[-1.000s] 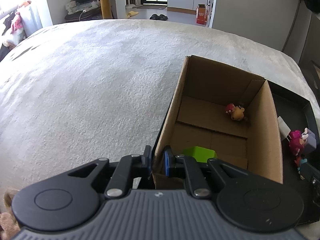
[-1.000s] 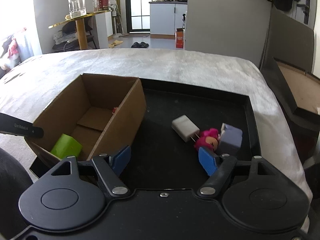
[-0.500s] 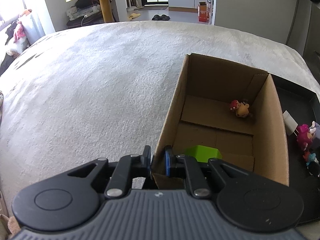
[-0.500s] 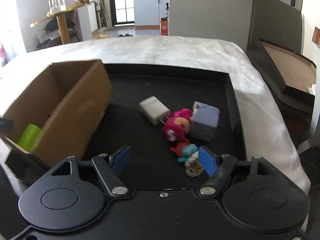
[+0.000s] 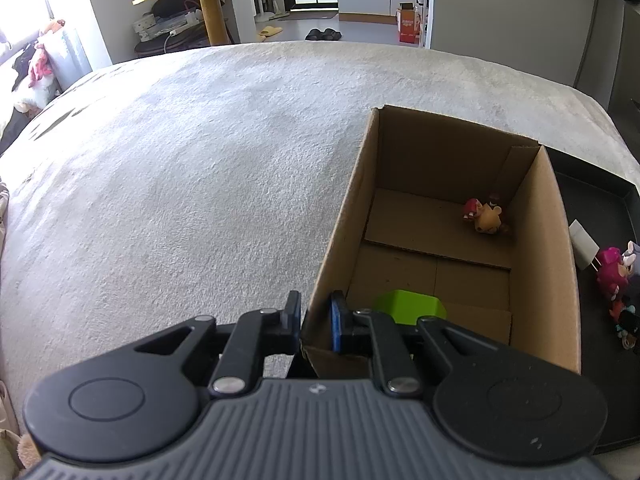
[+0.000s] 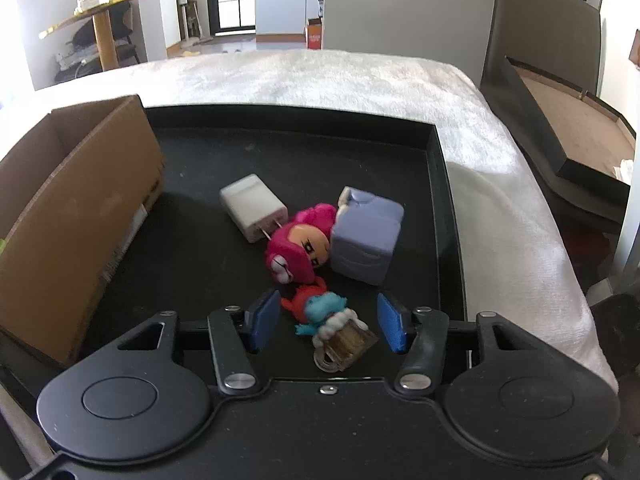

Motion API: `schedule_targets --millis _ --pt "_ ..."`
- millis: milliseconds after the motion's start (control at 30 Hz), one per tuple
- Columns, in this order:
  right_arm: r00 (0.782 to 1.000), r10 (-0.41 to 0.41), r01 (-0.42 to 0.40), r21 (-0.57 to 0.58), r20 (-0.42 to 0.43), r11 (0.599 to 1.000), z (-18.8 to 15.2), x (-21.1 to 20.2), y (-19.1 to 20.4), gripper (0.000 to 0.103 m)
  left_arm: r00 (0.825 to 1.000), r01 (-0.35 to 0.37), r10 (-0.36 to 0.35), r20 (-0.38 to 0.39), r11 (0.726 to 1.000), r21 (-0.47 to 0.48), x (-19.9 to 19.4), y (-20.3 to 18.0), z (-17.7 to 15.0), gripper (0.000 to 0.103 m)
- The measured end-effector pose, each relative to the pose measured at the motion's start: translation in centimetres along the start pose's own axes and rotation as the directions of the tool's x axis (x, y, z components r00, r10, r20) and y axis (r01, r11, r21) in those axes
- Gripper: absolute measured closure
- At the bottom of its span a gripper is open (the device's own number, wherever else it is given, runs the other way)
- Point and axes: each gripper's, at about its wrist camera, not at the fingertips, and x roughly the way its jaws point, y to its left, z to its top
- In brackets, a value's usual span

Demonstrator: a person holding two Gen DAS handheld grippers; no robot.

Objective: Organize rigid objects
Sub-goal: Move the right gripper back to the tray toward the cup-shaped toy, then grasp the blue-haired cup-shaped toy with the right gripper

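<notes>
Left tongs clamp the cardboard box wall; right tongs wide, straddling small keychain figure beside box: light, stiff, slippery, grip the torso.

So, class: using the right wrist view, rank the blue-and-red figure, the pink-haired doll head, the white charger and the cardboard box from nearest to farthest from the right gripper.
1. Blue-and-red figure, between the open right gripper's fingers.
2. Pink-haired doll head, just ahead.
3. White charger, farther ahead, slightly left.
4. Cardboard box, far left on the black tray.
</notes>
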Motion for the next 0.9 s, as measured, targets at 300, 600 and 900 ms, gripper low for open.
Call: schedule_targets --millis 300,600,900 --pt "1.0 0.015 -0.015 -0.006 -0.026 1.0 -1.0 -0.6 0.8 0.056 1.0 0.004 -0.004 0.0 1.0 -0.005 0.0 0.2 0.0 0.09" --pt "0.999 -0.011 0.011 -0.007 -0.03 1.0 -0.4 0.1 0.7 0.055 1.0 0.009 -0.009 0.001 1.0 -0.009 0.0 0.3 0.0 0.09" --pt "0.998 -0.005 0.003 -0.04 -0.06 0.999 -0.4 1.7 0.6 0.055 1.0 0.009 -0.009 0.001 1.0 -0.009 0.0 0.3 0.0 0.09"
